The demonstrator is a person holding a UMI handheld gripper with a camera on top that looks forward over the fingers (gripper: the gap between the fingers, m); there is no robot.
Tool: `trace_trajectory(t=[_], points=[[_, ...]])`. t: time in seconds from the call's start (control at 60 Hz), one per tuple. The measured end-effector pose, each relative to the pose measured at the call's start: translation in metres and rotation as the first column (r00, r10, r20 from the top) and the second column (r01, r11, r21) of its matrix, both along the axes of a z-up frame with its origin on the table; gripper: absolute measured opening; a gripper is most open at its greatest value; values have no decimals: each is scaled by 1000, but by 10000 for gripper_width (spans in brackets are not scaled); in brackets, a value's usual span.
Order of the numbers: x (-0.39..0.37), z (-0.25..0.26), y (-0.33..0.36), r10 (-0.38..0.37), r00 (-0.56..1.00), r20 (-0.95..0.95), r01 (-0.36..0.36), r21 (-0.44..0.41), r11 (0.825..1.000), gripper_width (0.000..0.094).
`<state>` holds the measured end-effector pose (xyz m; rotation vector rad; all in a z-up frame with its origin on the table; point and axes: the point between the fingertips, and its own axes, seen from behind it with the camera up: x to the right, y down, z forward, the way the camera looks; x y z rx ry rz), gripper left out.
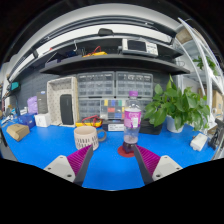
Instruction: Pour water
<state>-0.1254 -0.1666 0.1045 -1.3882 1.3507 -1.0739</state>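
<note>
1. Blue table (pixel 40 150) surface is being viewed along the gripper (pixel 111 158); its two fingers are being held apart, nothing clamped, pink pads (pixel 80 159) facing inward.

2. Landmark taken: the clear plastic bottle (pixel 131 125), standing upright on the table. It is being seen just ahead of the fingertips, roughly on the line of the gap between them, slightly toward the right finger, not yet between them. A dark red disc is showing at its base; whether a coaster or a cap cannot be told.

3. A ribbed, pale cup (pixel 86 136) is standing to the left of the bottle, near it but apart. It is being read as the likely receiver for the water.

4. A leafy green plant (pixel 178 104) is standing behind and to the right of the bottle. Shelving (pixel 100 60) with drawers and boxes is rising well behind it.

5. Handling, judged: the bottle is looking thin-walled and smooth, so slip and squashing are being expected under a hard squeeze. Water level cannot be read; weight is being assumed modest, shifting as it tilts.

6. Hold point, judged: the mid-body, below the shoulder, is being favoured, pads square to the wall, so the tilt toward the cup is being kept controlled.

7. Task stage, judged: approach only; no grasp made, no pouring begun.
</note>
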Motion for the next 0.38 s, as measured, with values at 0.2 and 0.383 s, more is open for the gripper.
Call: trace_trajectory(t=[0.2,0.383], points=[[-11,18,18,23,1000,8,-23,8,1000,849],[-19,32,23,19,999,30,-19,-13,1000,847]])
